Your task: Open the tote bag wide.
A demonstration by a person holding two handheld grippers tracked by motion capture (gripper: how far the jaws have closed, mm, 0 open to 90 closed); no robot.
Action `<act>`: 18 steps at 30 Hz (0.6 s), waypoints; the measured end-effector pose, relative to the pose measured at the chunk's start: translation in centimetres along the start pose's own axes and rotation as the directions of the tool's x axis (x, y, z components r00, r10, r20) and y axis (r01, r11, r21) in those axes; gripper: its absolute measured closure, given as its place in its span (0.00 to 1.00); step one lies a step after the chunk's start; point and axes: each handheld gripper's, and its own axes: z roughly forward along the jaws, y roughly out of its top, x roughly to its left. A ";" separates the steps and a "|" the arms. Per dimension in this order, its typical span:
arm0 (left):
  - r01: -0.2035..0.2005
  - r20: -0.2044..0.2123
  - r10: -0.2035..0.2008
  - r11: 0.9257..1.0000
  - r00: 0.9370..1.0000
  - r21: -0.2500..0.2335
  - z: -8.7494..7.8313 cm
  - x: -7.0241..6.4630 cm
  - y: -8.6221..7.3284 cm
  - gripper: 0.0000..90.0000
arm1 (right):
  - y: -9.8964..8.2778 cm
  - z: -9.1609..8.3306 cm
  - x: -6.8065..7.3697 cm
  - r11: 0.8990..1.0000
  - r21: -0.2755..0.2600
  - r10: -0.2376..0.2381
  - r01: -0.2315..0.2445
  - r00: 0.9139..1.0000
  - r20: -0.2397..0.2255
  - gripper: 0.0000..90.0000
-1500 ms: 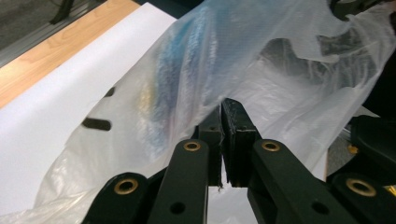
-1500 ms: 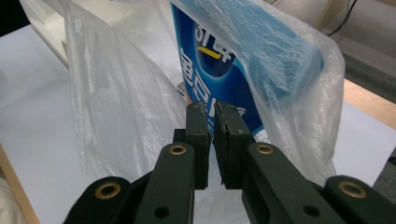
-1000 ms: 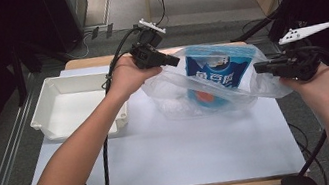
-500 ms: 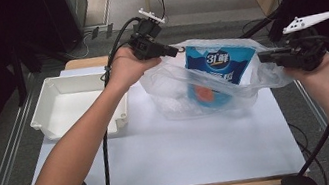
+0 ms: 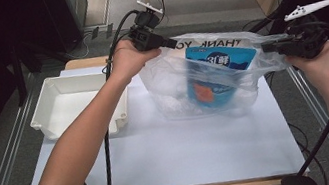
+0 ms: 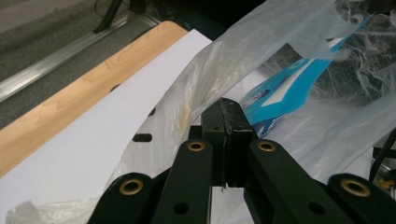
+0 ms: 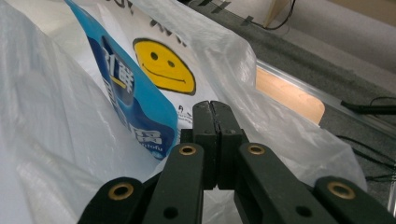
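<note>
Left jaws: pressed together on the rim film of the plastic bag [image 6: 261, 70] — left gripper [image 5: 168, 44] at the bag's left top edge.
Right jaws: pressed together, pinching the opposite rim — right gripper [image 5: 269, 48] at the bag's right top edge.
Change: both hands have risen and drawn apart compared with a second ago; the bag mouth now stands higher and stretched between them.
Blue packet [image 5: 217, 71]: inside the bag, upright, its lower part near the table [image 5: 188, 154].
White tray [image 5: 66, 109]: left of the bag, apart from it.
Judgement: bag held open and about to lift — contents likely ready for carrying.
</note>
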 end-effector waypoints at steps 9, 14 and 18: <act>0.023 0.015 -0.023 1.000 1.000 0.006 1.1 0.6 -0.9 0.99 | -1.3 1.4 -1.1 0.999 0.011 0.044 -0.044 0.998 -0.035 1.00; 0.041 0.032 -0.041 0.999 0.999 0.006 1.8 1.0 -1.5 0.99 | -1.7 2.0 -1.1 0.998 0.009 0.059 -0.058 0.996 -0.067 1.00; 0.061 0.047 -0.062 0.998 0.997 0.007 2.4 1.5 -2.1 0.99 | -2.1 2.7 -1.3 0.997 0.015 0.074 -0.073 0.993 -0.089 1.00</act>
